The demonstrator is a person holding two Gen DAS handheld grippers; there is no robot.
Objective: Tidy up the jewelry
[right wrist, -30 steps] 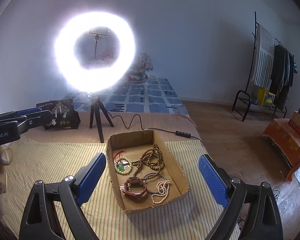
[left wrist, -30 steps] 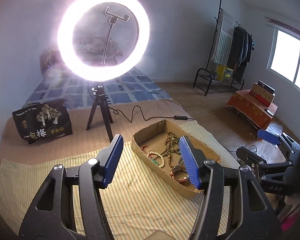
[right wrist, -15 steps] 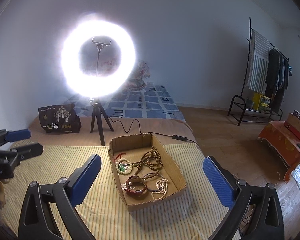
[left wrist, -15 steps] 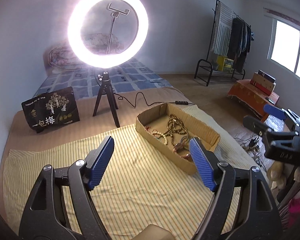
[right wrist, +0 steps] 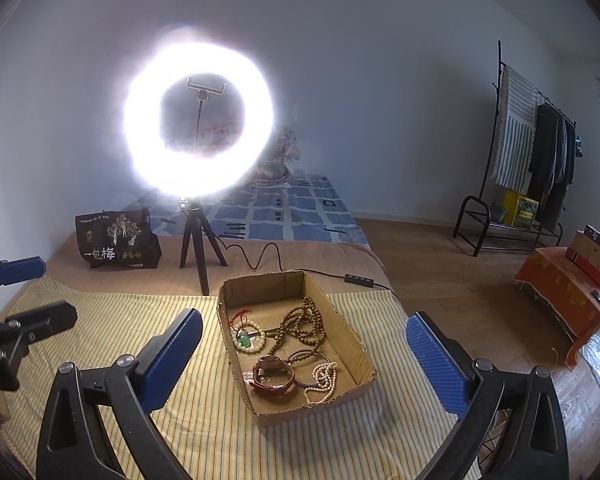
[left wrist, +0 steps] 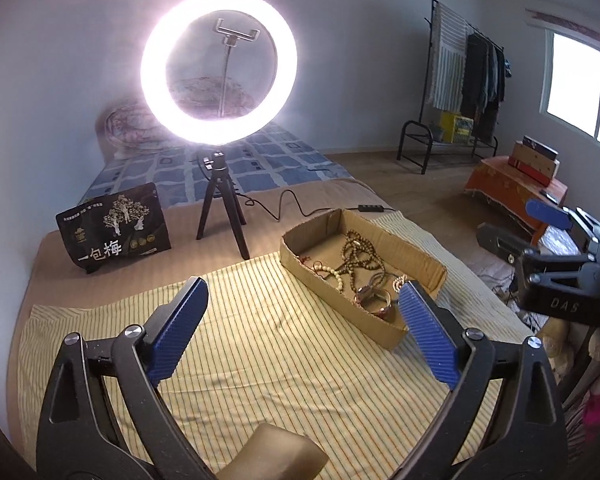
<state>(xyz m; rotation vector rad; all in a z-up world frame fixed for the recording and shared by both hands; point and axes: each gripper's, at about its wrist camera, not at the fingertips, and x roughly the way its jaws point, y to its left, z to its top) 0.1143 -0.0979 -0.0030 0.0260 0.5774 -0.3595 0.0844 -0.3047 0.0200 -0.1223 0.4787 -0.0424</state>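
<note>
Nearest to the cameras, the left gripper (left wrist: 302, 298) is hovering over the striped cloth (left wrist: 260, 360) with its blue fingers (left wrist: 178, 328) standing wide apart and holding nothing. The right gripper (right wrist: 300, 340) is hanging in the same way, its fingers (right wrist: 172, 354) also spread wide and empty, and they are framing the cardboard box (right wrist: 352, 340) from both sides without touching it.

A little farther, the box is lying on the cloth, on the bed. All the jewelry is sitting inside it: a pale bead bracelet (right wrist: 249, 338) with a green piece, a long string of brown beads (right wrist: 300, 326) in a heap, a red-brown watch (right wrist: 272, 372), and a small pearl strand (right wrist: 324, 376). The pieces are touching and partly overlapping.

This scene is fitting two stages: jewelry waiting in the box to be sorted out, or jewelry already gathered into it. So I am not judging which step is in hand.

Behind the box, a ring light (right wrist: 198, 140) on a tripod is shining strongly, and a black bag (right wrist: 116, 238) is standing beside it.
</note>
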